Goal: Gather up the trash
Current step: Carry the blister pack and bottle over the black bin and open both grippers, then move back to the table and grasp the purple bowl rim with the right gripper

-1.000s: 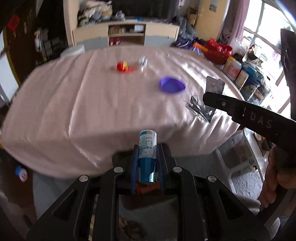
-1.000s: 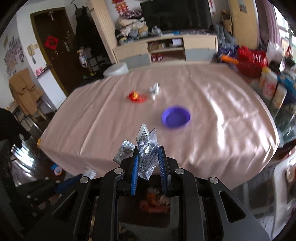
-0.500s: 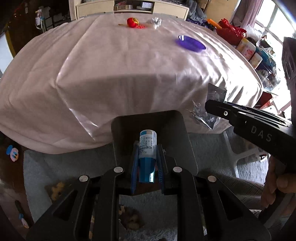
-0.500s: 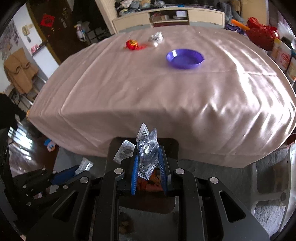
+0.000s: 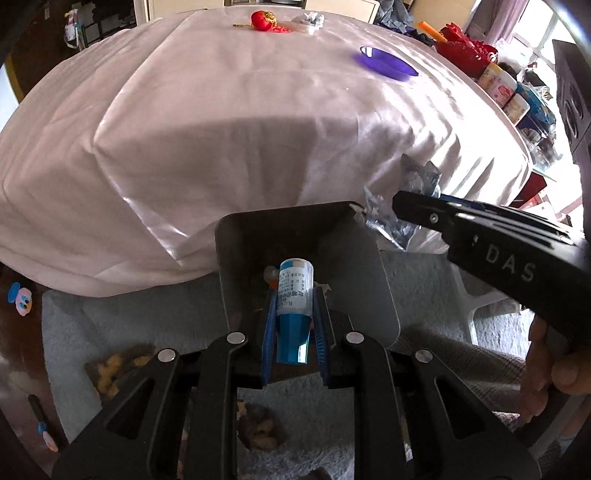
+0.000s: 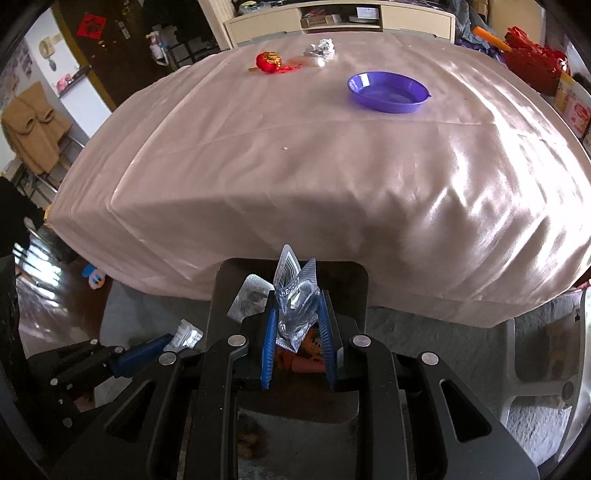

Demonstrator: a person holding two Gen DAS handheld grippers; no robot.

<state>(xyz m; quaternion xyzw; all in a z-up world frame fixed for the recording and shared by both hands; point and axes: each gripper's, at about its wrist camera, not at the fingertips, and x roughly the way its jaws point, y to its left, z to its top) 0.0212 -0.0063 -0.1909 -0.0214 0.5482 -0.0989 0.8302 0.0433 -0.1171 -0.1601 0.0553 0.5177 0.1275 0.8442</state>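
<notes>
A: Table fills mid-frame, draped in pale pink cloth; daylight glares on its right side. Window at upper right.

B: Cream low cabinet at top centre. Dark door upper left, red paper on it. Grey carpet below, dark wood floor at left.

Both claws have come down from above the desk to the dark bin on the floor in front of it. The left claw now has the bin directly below and ahead of its tips, where a second ago the desk top lay ahead. The right claw likewise now hangs over the bin, and the desk edge stands above its tips.
</notes>
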